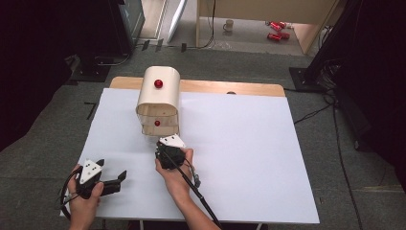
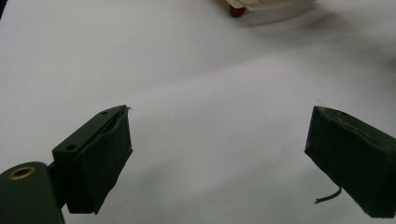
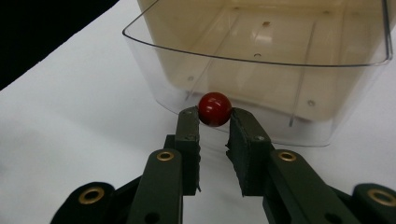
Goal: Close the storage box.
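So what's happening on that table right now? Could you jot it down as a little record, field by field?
Work in hand: pulling the lower drawer out of a small cream drawer unit
Right hand-held gripper: shut on the drawer's red knob
Left hand-held gripper: open, nothing between its jaws, low over the white table top
Drawer: clear plastic, partly out, looks empty
Upper drawer: closed, with its own red knob

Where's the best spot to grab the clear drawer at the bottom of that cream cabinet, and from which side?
Grip the red knob on the front of the clear drawer, coming level from the front. It is the one small round part that stands out from the smooth wall, likely slippery elsewhere. The right gripper is shut on it that way. The left gripper rests open on the table.
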Tool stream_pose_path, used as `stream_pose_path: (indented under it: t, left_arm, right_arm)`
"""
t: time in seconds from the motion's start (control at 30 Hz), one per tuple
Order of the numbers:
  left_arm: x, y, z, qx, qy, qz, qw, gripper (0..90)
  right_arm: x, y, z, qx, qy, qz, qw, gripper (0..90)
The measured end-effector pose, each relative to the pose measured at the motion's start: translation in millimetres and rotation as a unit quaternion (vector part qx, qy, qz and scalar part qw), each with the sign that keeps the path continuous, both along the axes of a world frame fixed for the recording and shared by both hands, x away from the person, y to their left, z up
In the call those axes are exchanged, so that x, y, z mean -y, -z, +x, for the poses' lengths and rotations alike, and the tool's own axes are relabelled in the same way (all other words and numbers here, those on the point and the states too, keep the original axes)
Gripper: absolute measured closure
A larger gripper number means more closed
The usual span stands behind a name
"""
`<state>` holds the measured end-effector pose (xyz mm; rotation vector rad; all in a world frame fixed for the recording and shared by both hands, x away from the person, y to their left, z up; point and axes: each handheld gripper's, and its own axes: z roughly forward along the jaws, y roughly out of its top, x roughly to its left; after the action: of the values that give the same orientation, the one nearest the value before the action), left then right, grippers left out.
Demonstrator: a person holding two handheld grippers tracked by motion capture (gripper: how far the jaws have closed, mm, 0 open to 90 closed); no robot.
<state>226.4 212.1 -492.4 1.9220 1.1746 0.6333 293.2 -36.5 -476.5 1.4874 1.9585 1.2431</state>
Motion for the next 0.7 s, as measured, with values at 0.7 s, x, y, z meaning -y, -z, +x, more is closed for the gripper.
stream_pose_path:
  t: [0.7]
  left_arm:
    - [-0.6,0.1,-0.4,0.001,0.002,-0.004,1.0,7.0]
  right_arm:
    - [-0.6,1.4,17.2,0.008,0.004,-0.006,0.9999,75.1]
